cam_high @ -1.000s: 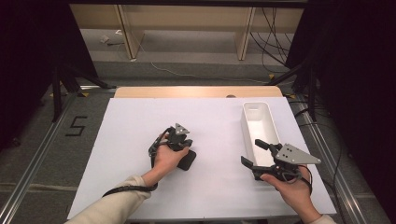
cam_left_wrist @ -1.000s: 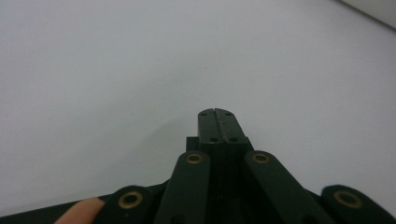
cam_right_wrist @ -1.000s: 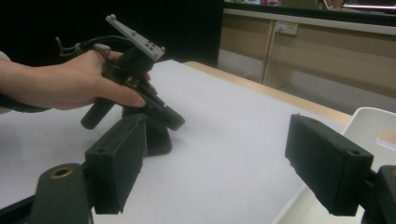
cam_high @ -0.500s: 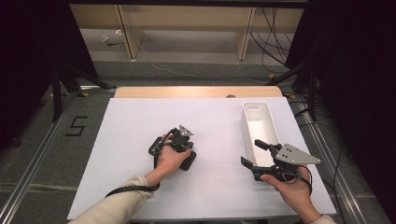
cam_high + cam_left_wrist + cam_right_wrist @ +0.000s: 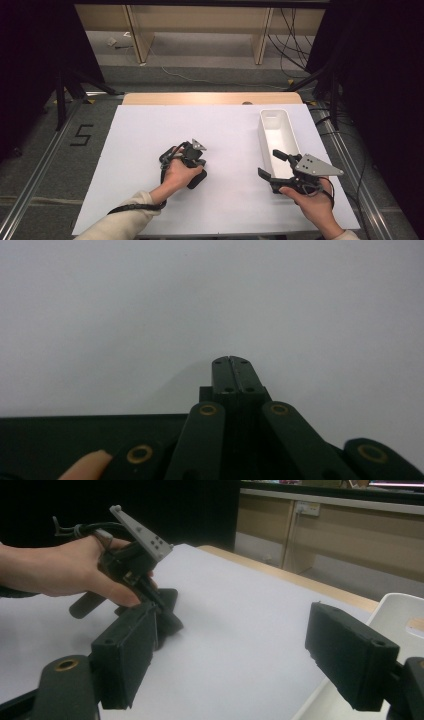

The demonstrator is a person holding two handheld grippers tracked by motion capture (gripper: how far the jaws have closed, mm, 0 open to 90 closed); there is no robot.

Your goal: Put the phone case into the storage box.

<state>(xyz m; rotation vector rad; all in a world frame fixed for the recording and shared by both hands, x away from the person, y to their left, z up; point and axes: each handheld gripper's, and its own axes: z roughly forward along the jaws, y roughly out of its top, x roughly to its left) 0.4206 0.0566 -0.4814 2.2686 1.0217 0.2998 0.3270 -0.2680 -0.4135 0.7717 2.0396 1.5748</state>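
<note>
Little changed against the frames a second and half a second back. Left gripper (image 5: 170, 159) on the white table sheet (image 5: 150, 130), near the middle and a touch left, tilted nose-down; slightly lower and nearer the person than a second ago, barely shifted from half a second ago. Jaws pressed flat together in the left gripper view (image 5: 233, 371), nothing between them, tips close over the bare sheet (image 5: 150, 315) (a fingertip (image 5: 87, 466) at the bottom edge of that view). Same gripper from the side in the right gripper view (image 5: 162, 617), hand (image 5: 60, 575) wrapped round the handle, nose down at the sheet; touching or just above, cannot tell.

Right gripper (image 5: 270, 165) at the near right of the table, held above the sheet, much as in both earlier frames. Jaws spread wide and empty: one block at the left and one at the right of the right gripper view (image 5: 245, 655), with bare sheet between. Far jaw just beside the near end of the white bin (image 5: 267, 117), which lies lengthwise along the right edge of the sheet, unmoved; its rim at the right of the right gripper view (image 5: 405, 607). Inside of the bin bare as far as visible in the high view. Grey three-cornered plate on top of the right gripper, pointing right as before.
</note>
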